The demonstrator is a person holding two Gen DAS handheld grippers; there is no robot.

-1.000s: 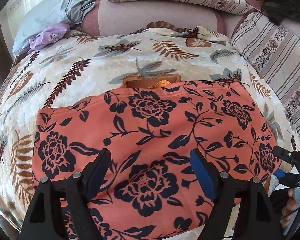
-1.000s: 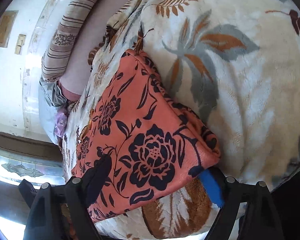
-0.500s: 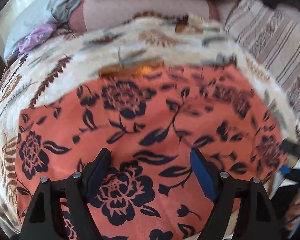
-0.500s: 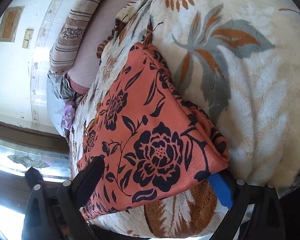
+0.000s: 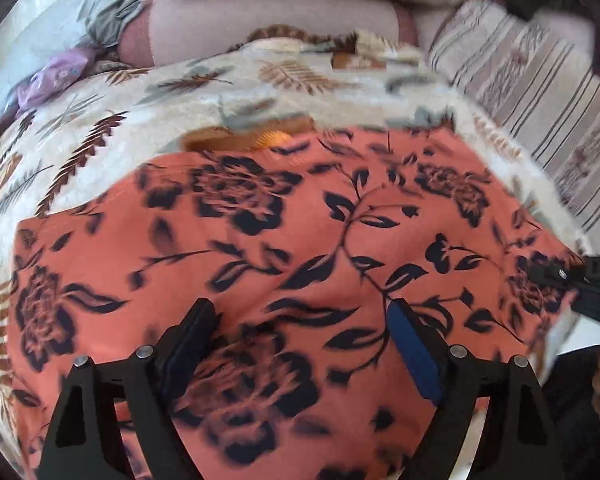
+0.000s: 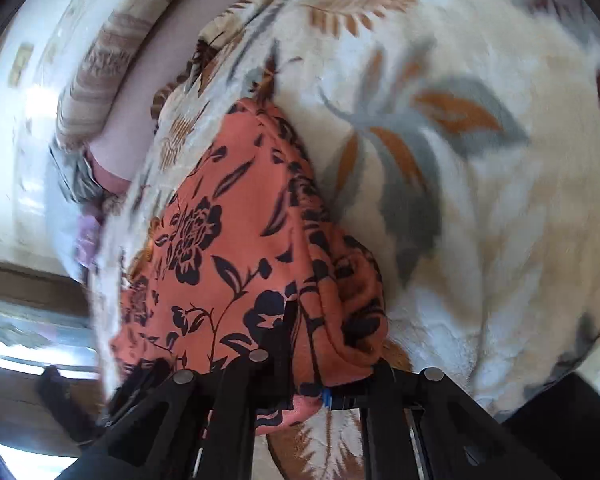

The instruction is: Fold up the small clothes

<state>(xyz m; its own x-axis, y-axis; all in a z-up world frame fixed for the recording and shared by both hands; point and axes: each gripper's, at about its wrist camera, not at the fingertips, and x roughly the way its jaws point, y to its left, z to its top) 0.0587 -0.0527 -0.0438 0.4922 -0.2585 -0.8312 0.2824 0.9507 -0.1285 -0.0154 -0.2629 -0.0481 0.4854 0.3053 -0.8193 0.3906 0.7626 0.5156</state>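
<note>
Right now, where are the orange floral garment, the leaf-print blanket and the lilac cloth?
orange floral garment [image 5: 284, 248], left wrist view, flat middle.
leaf-print blanket [image 6: 500, 208], right wrist view, bare cream area.
lilac cloth [image 5: 56, 78], left wrist view, crumpled middle.

We find no readable text, label, brand or number in either view; motion blur smears most of both.
</note>
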